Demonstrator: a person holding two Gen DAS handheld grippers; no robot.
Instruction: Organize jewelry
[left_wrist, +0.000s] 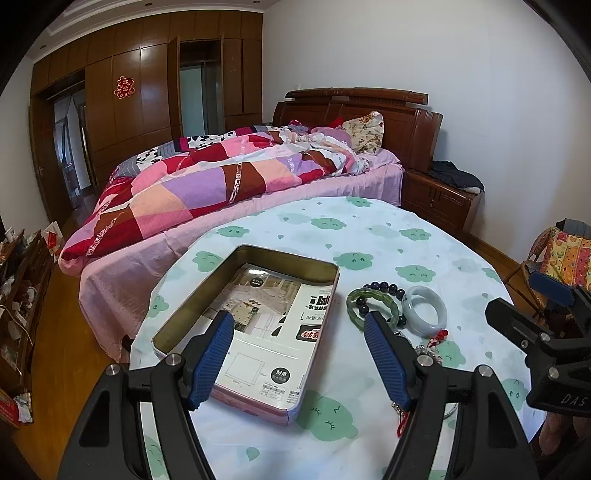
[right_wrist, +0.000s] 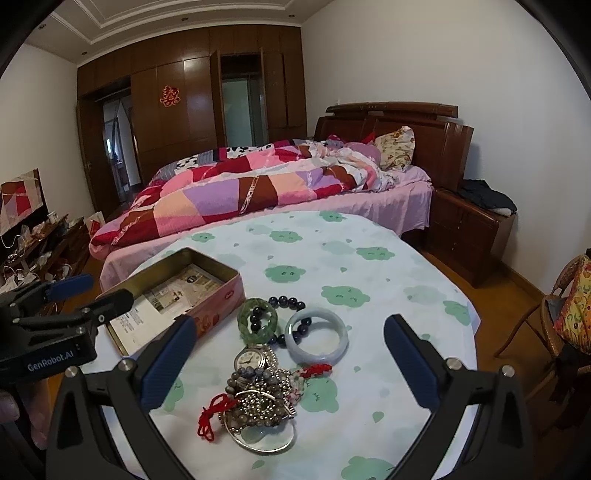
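An open pink tin box (left_wrist: 258, 258) (right_wrist: 221, 299), lined with printed paper, sits on the round table. Right of it lie a green bangle (left_wrist: 373, 301) (right_wrist: 258, 321), a dark bead bracelet (left_wrist: 384, 286) (right_wrist: 288, 301), a pale jade bangle (left_wrist: 424, 308) (right_wrist: 317, 338), a wristwatch (right_wrist: 253, 358) and a heap of bead chains with red cords (right_wrist: 258, 402). My left gripper (left_wrist: 299, 325) is open and empty, hovering over the tin's near right corner. My right gripper (right_wrist: 290, 332) is open and empty, above the jewelry pile. Each gripper shows in the other's view.
The table wears a white cloth with green cloud prints (right_wrist: 369, 258). Behind it stands a bed with a patchwork quilt (left_wrist: 207, 184), a wooden nightstand (right_wrist: 469, 229) and wardrobes. A wicker chair (right_wrist: 569, 317) stands at the right; a cluttered shelf (right_wrist: 40, 240) at the left.
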